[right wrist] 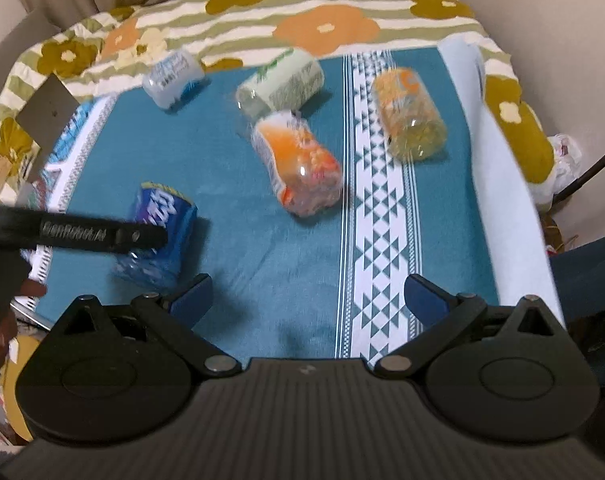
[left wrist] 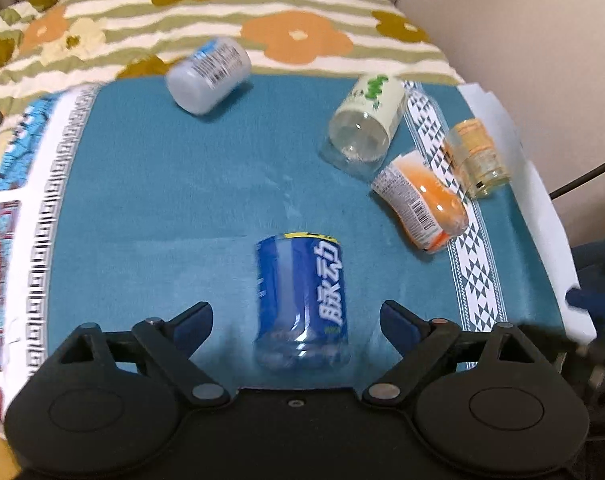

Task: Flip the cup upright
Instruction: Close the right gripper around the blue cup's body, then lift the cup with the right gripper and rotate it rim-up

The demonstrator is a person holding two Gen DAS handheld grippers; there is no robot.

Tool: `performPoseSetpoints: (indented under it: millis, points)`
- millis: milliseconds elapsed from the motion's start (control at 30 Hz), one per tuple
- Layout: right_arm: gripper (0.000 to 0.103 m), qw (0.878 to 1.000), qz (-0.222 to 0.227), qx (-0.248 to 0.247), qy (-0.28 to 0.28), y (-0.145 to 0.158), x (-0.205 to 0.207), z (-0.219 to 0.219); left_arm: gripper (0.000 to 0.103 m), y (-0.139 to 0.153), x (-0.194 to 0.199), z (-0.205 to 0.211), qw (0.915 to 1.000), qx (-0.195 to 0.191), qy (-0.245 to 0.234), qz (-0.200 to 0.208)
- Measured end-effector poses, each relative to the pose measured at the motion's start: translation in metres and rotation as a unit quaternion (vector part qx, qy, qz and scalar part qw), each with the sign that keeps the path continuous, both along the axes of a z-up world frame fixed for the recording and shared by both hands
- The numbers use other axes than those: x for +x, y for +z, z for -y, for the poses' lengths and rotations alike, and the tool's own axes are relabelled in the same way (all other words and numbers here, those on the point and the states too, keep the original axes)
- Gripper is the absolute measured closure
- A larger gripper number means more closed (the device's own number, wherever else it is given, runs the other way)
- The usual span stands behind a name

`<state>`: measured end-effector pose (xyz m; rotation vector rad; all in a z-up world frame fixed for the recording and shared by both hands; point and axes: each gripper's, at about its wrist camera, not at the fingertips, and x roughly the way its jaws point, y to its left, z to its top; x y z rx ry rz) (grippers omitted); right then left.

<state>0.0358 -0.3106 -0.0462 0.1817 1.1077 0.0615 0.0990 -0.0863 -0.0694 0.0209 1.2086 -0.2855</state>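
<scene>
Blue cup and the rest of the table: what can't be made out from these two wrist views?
- Blue cup, left wrist: base end blurred; whether the fingers touch it is unclear.
- Blue cup, right wrist: middle hidden by the left gripper's finger.
- Orange cup, right wrist: label smeared by motion blur.
- Right gripper: open over bare cloth.

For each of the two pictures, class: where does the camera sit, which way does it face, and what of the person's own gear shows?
Left wrist: sits behind the open left gripper, looking forward and down at the blue cup lying between its fingers.
Right wrist: sits behind the open right gripper, facing the teal cloth; the left gripper reaches in beside the blue cup.
Shared: the cloth, the blue cup, the orange cup.
</scene>
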Motion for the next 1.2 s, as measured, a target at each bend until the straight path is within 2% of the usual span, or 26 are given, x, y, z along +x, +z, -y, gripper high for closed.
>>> performPoseSetpoints:
  millis: [33,167,300,467,633,767,833,900,1100,1200]
  points:
    - [0.0,1.0,0.001,0.003,0.001,0.006,0.002,0.001,0.003,0.005,-0.006,-0.006,1.0,0.003,0.002,0.009]
    - [0.0,1.0,-0.003,0.023,0.021,0.022,0.019,-0.004,0.003,0.017,-0.022,-0.026,0.999,0.025,0.01,0.035]
    - [0.0,0.997,-0.019,0.054,0.048,0.023,0.047,-0.023,0.003,0.016,-0.033,-0.05,0.9974,0.052,0.02,0.045]
    - [0.0,0.989,-0.07,0.122,0.048,-0.003,0.087,-0.049,0.003,0.011,-0.041,-0.083,0.9966,0.052,0.048,0.041]
    - [0.0,0.976,-0.133,0.173,0.008,-0.043,0.123,-0.068,0.003,0.001,-0.046,-0.113,0.9959,0.044,0.076,0.023]
    - [0.0,0.971,-0.157,0.18,0.0,-0.062,0.134,-0.081,0.003,-0.005,-0.046,-0.132,0.9944,0.041,0.096,0.013]
    - [0.004,0.969,-0.167,0.182,-0.003,-0.07,0.137,-0.085,0.003,-0.006,-0.045,-0.139,0.9936,0.038,0.106,0.01]
    - [0.013,0.967,-0.174,0.186,-0.005,-0.076,0.139,-0.086,0.003,-0.007,-0.045,-0.143,0.9933,0.033,0.111,0.007]
    - [0.023,0.964,-0.189,0.185,-0.01,-0.086,0.14,-0.089,0.003,-0.011,-0.041,-0.149,0.9936,0.03,0.109,0.001]
    - [0.024,0.964,-0.188,0.188,-0.011,-0.087,0.14,-0.088,0.003,-0.012,-0.04,-0.151,0.9937,0.028,0.109,0.0]
